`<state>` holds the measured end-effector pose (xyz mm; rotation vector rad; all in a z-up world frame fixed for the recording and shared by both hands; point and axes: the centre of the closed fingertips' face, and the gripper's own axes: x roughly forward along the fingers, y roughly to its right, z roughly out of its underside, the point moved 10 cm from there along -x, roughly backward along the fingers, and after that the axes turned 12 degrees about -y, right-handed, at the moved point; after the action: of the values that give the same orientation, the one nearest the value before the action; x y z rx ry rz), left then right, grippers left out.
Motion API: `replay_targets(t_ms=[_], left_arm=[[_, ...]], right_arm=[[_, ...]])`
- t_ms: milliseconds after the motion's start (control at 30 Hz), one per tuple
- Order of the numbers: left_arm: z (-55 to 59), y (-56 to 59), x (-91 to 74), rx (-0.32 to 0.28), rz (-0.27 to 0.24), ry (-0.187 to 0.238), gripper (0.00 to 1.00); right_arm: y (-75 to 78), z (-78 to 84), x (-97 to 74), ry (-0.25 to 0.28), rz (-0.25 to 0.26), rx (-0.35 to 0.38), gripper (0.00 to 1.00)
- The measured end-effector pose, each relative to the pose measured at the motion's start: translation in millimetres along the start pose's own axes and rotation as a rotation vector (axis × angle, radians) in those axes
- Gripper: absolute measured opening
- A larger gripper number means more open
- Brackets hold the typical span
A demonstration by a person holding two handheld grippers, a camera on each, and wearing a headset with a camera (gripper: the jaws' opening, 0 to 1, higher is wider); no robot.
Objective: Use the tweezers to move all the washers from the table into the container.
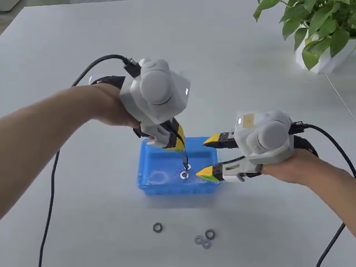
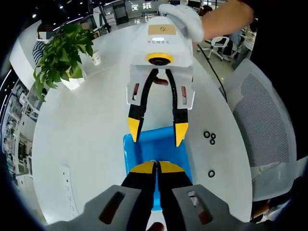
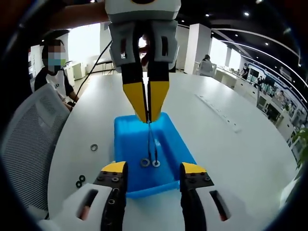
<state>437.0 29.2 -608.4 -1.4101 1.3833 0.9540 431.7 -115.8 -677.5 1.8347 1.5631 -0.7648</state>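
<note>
Left gripper (image 1: 176, 143) fingers clamp tweezers (image 1: 184, 158), tips down in blue container (image 1: 167, 188) at two washers (image 1: 184, 176) — likely drop-off. Right gripper (image 1: 210, 158) fingers spread beside it, steadying perhaps. Four loose washers (image 1: 157, 227) on bench (image 1: 250, 55).

Plenty of open table (image 1: 233, 72) beyond the container (image 1: 172, 188), bare as far as the plant (image 1: 317, 28) in the far right corner. Blocked from above by the left gripper (image 1: 178, 142), clamped on tweezers (image 1: 184, 158) that reach down inside the container. Blocked at the right wall by the right gripper (image 1: 204, 158), jaws spread apart beside it. Free along the left and near walls. On the near side, loose washers (image 1: 157, 227) in the way: one alone, a small cluster to its right. Down the left, a trailing cable (image 1: 53, 183).
</note>
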Motion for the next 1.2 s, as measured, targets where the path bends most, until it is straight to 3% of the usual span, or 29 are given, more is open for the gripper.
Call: replay_targets(t_ms=[233,600,933,1067,1200], left_arm=[[0.0,-1.5,0.2,0.003,-0.001,-0.006,0.04],[-0.9,-0.5,-1.7,0.015,-0.001,-0.013,0.04],[-5.8,2.6,-11.1,0.015,-0.004,-0.014,0.04],[-7.2,4.6,-16.0,0.016,-0.007,-0.017,0.04],[-9.2,7.0,-21.7,0.017,-0.008,-0.018,0.04]], right_arm=[[-10.2,11.9,-18.7,-0.005,0.023,0.049,0.58],[-27.9,32.1,-39.8,-0.016,0.055,0.103,0.6],[-38.4,40.9,-56.0,-0.011,0.082,0.132,0.62],[-42.2,41.2,-62.2,0.0,0.091,0.147,0.66],[-46.5,42.2,-66.3,0.023,0.1,0.16,0.77]])
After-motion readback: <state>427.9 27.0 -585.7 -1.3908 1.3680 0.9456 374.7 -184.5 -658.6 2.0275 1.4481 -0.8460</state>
